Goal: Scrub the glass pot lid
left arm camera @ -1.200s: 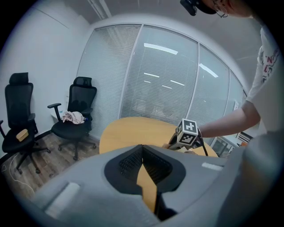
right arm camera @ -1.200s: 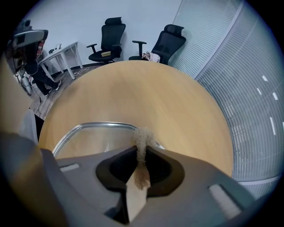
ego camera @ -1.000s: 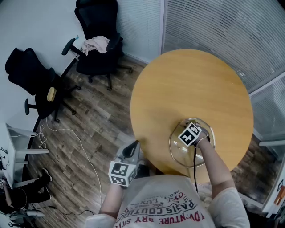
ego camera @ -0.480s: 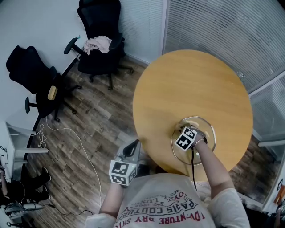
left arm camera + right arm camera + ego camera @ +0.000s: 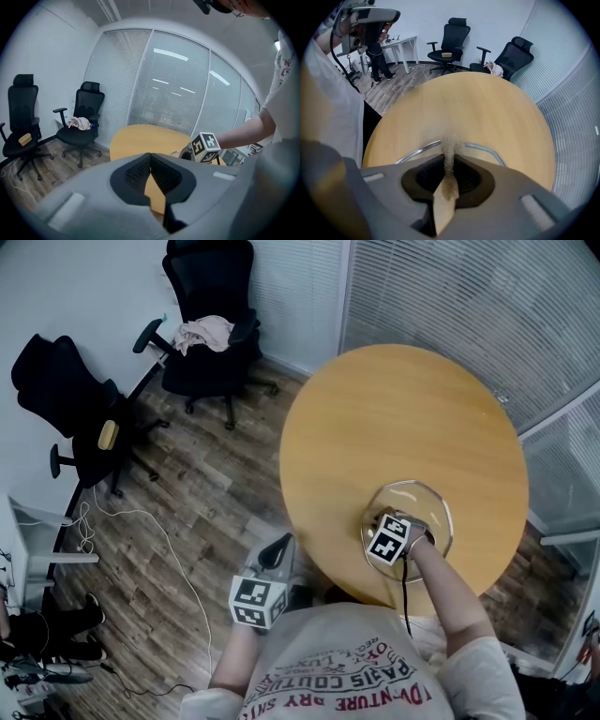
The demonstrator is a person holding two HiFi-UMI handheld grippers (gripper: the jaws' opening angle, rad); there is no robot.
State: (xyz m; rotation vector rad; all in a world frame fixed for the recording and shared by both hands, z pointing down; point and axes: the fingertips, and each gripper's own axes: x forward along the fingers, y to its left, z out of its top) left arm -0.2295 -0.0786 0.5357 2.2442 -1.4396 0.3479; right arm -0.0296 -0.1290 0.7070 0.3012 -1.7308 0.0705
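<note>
A glass pot lid (image 5: 427, 505) with a metal rim (image 5: 485, 149) lies flat on the round wooden table (image 5: 403, 418), near its front edge. My right gripper (image 5: 379, 522) is over the lid's near-left part. In the right gripper view, the right gripper (image 5: 450, 158) is shut on a tan fuzzy scrub pad (image 5: 449, 151) that presses down inside the rim. My left gripper (image 5: 275, 554) hangs off the table's near-left side, over the floor. The left gripper view shows the left gripper (image 5: 150, 163) shut with nothing in it.
Two black office chairs (image 5: 208, 306) (image 5: 75, 413) stand on the wood floor at left, one with a cloth (image 5: 202, 332) on its seat. Blinds on glass walls (image 5: 450, 296) run behind the table. A white cable (image 5: 159, 540) trails across the floor.
My right gripper has slid the pad across the lid toward the near-left rim. The left gripper has stayed where it was.
</note>
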